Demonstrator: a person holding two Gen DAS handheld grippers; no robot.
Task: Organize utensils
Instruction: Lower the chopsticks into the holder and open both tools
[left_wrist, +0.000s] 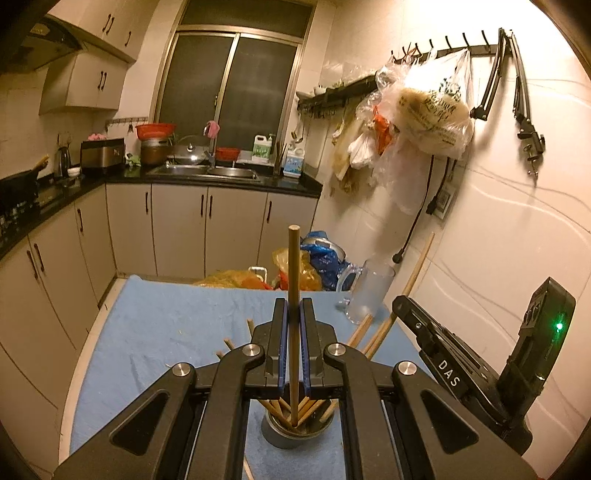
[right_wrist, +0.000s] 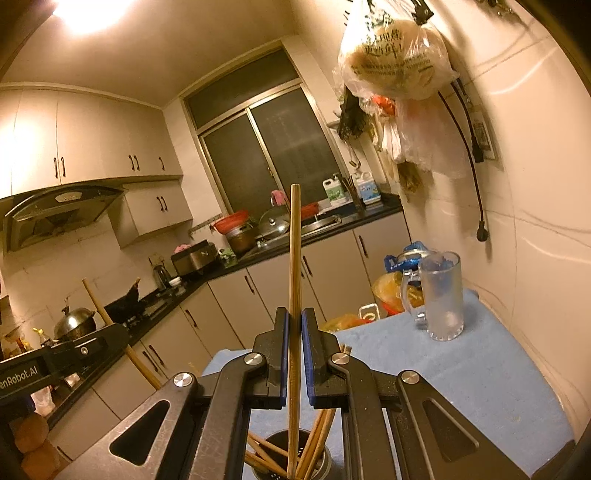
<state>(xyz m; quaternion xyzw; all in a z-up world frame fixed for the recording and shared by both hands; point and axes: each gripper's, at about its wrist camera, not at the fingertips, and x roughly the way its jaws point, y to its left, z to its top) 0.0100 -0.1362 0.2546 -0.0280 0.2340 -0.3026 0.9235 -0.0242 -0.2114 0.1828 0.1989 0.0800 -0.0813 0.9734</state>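
Left wrist view: the left claw (left_wrist: 294, 310) is gripping one chopstick (left_wrist: 293, 280) upright at frame centre, its lower end reaching into the metal holder (left_wrist: 295, 430) standing on the blue-clothed table (left_wrist: 166, 314) at bottom centre. About eight chopsticks are already leaning inside the holder; an exact count is not possible. At least three loose chopsticks (left_wrist: 373, 332) are lying to the right, near one frosted glass mug (left_wrist: 367, 291). The right claw's body is showing at lower right.

Right wrist view: the right claw (right_wrist: 294, 325) is likewise pinching a single chopstick (right_wrist: 294, 266) at centre, its tip inside the same holder (right_wrist: 291, 458).

Judgement: the insertion step is in hand for both claws. The next move is calling for each claw to spread and drop its stick cleanly, then collect the loose ones.
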